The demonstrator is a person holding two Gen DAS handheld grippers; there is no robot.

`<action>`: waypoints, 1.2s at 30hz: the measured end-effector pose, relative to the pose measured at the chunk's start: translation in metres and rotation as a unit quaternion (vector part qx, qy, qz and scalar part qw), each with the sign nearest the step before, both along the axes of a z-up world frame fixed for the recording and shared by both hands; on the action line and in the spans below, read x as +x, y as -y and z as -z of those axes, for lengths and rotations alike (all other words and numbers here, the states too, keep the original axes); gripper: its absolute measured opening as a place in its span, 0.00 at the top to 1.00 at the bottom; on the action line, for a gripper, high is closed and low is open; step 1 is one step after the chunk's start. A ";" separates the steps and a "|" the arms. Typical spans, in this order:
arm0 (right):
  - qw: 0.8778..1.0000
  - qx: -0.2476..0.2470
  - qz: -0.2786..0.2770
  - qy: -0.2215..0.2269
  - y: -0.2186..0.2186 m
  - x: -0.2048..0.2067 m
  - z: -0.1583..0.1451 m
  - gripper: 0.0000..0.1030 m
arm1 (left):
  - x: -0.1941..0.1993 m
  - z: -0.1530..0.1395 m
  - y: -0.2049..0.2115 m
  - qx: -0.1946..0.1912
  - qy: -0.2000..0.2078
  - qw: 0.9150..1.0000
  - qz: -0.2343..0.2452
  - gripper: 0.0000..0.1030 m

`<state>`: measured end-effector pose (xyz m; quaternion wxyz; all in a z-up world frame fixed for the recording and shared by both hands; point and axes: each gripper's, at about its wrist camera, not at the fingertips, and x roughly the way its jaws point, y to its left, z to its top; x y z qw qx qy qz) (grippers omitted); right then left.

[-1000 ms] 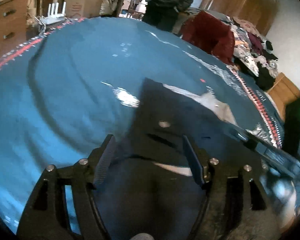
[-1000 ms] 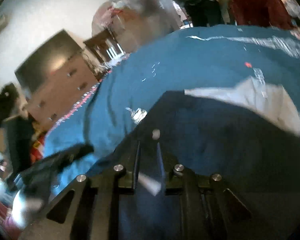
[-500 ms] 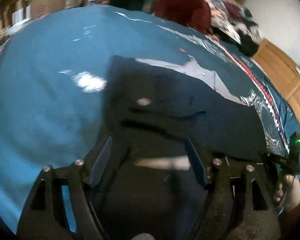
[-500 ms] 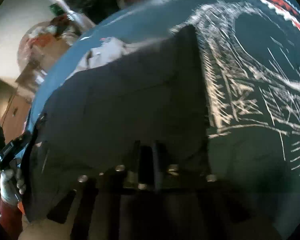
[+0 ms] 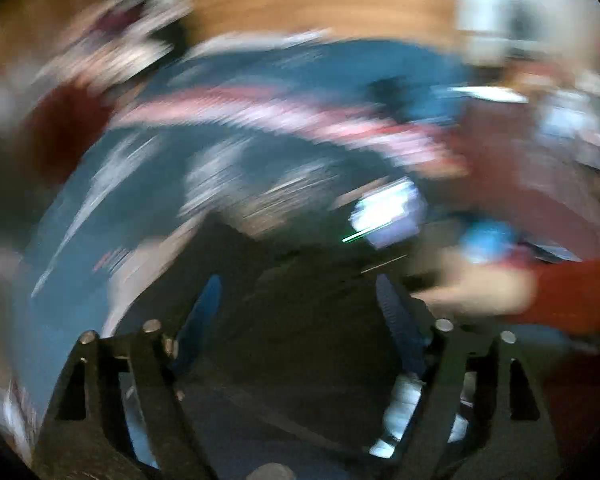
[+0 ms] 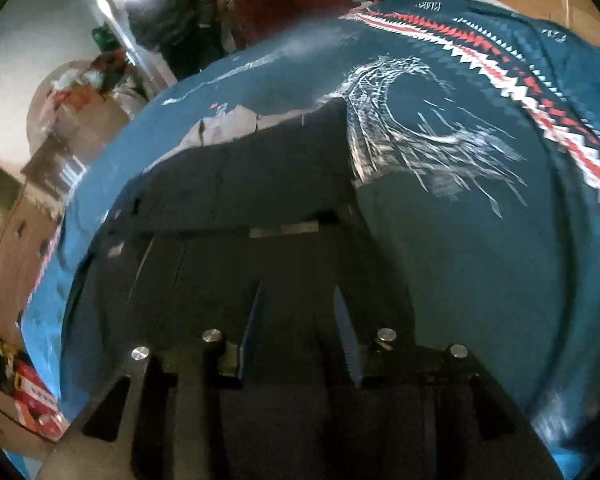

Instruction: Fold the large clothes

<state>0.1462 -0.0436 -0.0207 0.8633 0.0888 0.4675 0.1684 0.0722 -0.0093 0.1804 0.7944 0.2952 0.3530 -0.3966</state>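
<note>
Your left gripper [image 5: 298,304] has its 2 blue-padded fingers [image 5: 198,320] spread wide, with nothing pinched between them. That view is heavily smeared, so you cannot tell whether the pads touch anything; only dark cloth shows under and ahead of the gap. To its right, a hand [image 5: 476,284] in a red sleeve [image 5: 572,292] reaches across.

Your right gripper [image 6: 298,320] is parted to a moderate gap, narrower than the left, and it grips nothing. The dark garment [image 6: 240,184] lies flat on the teal bedspread [image 6: 480,260], directly beneath and ahead of those fingers, its far edge running across the view above them. A pale lining or collar [image 6: 236,120] shows at the garment's far left corner. The garment's right edge sits beside the white feathered print [image 6: 412,120] on the bedspread. A person in a dark jacket [image 6: 172,12] stands beyond the bed.
</note>
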 end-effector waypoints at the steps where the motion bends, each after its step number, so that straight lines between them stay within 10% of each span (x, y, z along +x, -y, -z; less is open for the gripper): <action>1: 1.000 -0.006 -0.003 0.001 0.003 -0.013 -0.003 0.60 | -0.019 -0.013 0.016 -0.009 0.009 1.000 0.025 0.17; 5: 1.000 0.004 0.009 -0.007 0.033 -0.049 -0.009 0.60 | -0.092 -0.053 0.064 -0.039 0.024 0.992 0.115 0.17; 13: 0.997 0.029 0.066 -0.018 0.081 -0.060 -0.004 0.60 | -0.131 -0.096 0.091 -0.070 0.064 0.986 0.134 0.17; 22: 0.996 0.034 0.083 -0.004 0.097 -0.053 -0.017 0.60 | -0.167 -0.110 0.105 -0.069 0.116 0.974 0.182 0.17; 36: 0.995 0.040 0.093 0.004 0.103 -0.056 -0.019 0.60 | -0.159 -0.103 0.097 -0.053 0.115 0.976 0.176 0.16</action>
